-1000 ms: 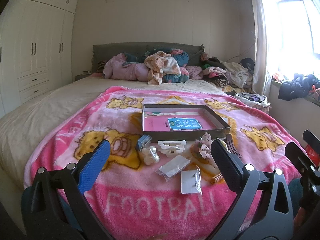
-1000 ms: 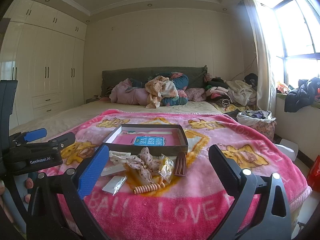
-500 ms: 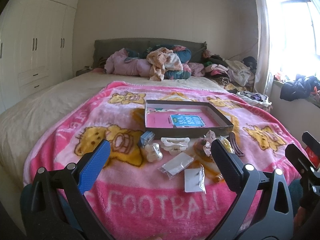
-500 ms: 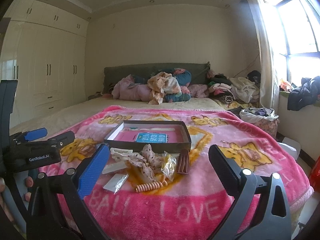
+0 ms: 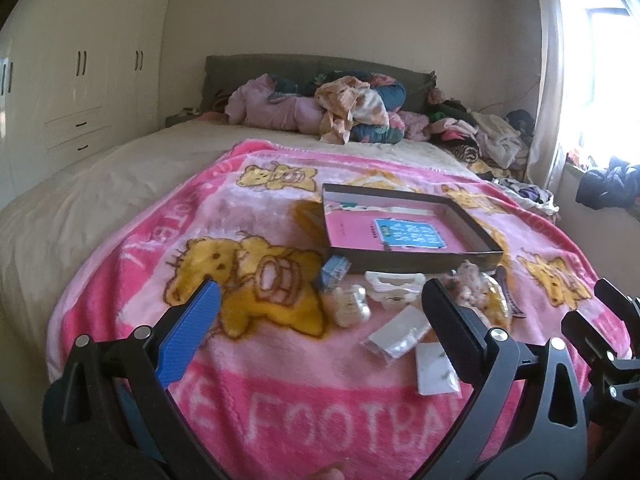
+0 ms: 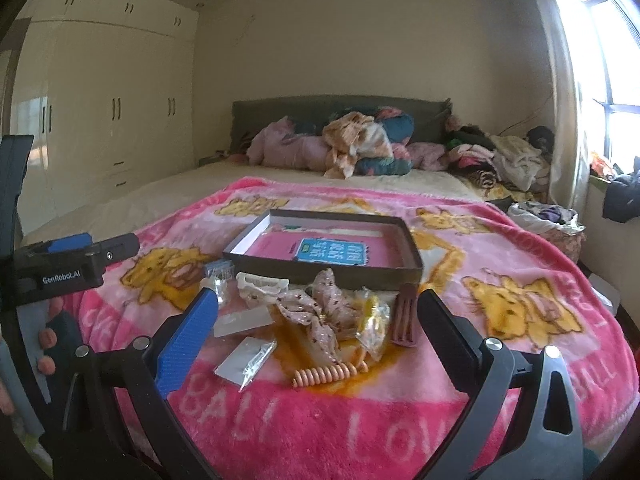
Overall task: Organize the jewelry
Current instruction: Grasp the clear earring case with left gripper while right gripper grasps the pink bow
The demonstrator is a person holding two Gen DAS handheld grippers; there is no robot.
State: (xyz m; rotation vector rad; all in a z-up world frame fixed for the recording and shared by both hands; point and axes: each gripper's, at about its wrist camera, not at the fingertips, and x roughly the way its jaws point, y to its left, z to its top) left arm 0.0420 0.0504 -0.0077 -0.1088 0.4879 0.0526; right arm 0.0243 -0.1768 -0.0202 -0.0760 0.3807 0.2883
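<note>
A dark shallow box (image 5: pixel 448 258) (image 6: pixel 332 276) with a pink lining and a blue card lies on the pink blanket (image 5: pixel 280 392). In front of it lie small items: a white hair claw (image 5: pixel 394 286) (image 6: pixel 260 282), a floral bow (image 6: pixel 320 312), an orange spiral hair tie (image 6: pixel 330 374), a brown clip (image 6: pixel 405 320), clear packets (image 5: pixel 398 336) (image 6: pixel 248 360) and a small blue box (image 5: pixel 334 272). My left gripper (image 5: pixel 316 320) is open and empty, short of the items. My right gripper (image 6: pixel 316 324) is open and empty above the blanket's near edge, short of the bow and hair tie.
Heaped clothes (image 5: pixel 348 112) lie along the headboard and the bed's right side. White wardrobes (image 5: pixel 80 92) stand on the left, a window (image 6: pixel 616 80) on the right. The left gripper's body (image 6: pixel 68 272) shows at the right wrist view's left edge.
Both grippers have moved forward and tilted down a little toward the items, which now look nearer. Both jaws stay open. Nothing on the blanket has moved.
</note>
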